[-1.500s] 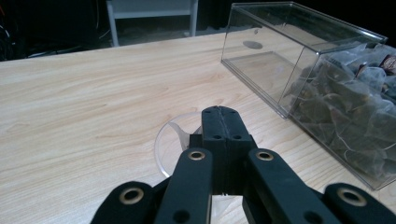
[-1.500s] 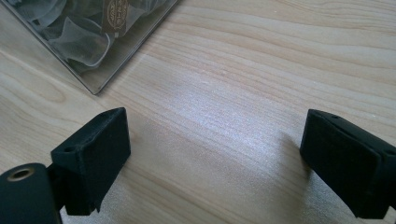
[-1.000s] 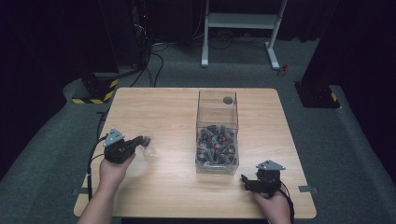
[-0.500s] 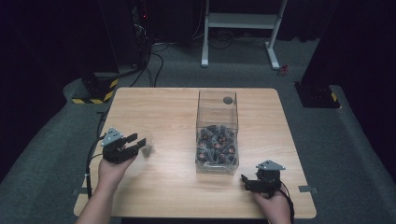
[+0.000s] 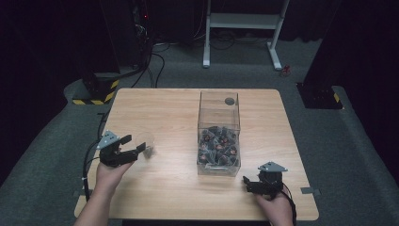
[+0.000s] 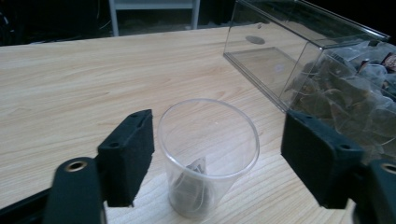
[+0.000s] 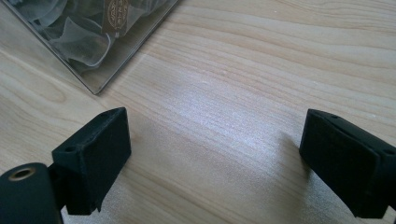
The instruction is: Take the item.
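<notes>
A clear plastic cup (image 6: 210,140) stands upright on the wooden table (image 5: 164,113) with a small tea bag (image 6: 196,167) at its bottom. My left gripper (image 6: 217,154) is around it and has just been opening: a gap shows on each side of the cup, so the pads do not press it. From above, the left gripper (image 5: 134,147) sits at the table's left with the cup (image 5: 145,141) at its tips. My right gripper (image 7: 215,149) stands open over bare wood, at the near right (image 5: 249,183).
A tall clear box (image 5: 219,136) in the middle of the table holds several dark wrapped tea bags (image 5: 219,146); its corner (image 7: 93,51) lies just ahead of the right gripper. Cables trail off the table's left edge. A white stand (image 5: 244,28) is on the floor beyond.
The left jaws have opened off the cup, which stays standing on the table. The left hand has drawn back slightly. The right hand has not moved.
</notes>
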Motion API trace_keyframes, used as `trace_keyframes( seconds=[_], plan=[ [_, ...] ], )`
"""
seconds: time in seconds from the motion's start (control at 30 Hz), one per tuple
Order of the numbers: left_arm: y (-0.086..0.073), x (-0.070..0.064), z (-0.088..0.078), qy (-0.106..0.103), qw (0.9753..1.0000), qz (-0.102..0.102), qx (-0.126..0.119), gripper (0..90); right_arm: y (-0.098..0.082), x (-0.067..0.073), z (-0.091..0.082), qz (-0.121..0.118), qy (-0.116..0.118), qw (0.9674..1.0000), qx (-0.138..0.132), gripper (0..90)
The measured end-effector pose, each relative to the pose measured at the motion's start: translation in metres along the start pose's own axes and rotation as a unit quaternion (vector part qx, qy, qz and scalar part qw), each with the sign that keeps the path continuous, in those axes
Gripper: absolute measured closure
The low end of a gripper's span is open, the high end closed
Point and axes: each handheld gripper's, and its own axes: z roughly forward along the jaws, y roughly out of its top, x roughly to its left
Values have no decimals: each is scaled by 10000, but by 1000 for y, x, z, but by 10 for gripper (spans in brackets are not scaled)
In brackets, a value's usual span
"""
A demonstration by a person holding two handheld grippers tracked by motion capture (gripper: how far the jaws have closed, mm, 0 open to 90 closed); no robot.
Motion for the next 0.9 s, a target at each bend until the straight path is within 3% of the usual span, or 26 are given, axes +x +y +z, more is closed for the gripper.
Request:
trace_keyframes(
  seconds=[0.5,0.7,0.9],
  plan=[
    [-21,10,-14,113,9996,-62,237,201,0,0,0,0,-1,10000,-1,88],
    [-40,13,-13,131,9983,-80,560,201,0,0,0,10,-1,10000,-3,87],
    [-62,14,-9,180,9954,-56,936,201,0,1,0,32,-4,10000,0,88]
  ],
)
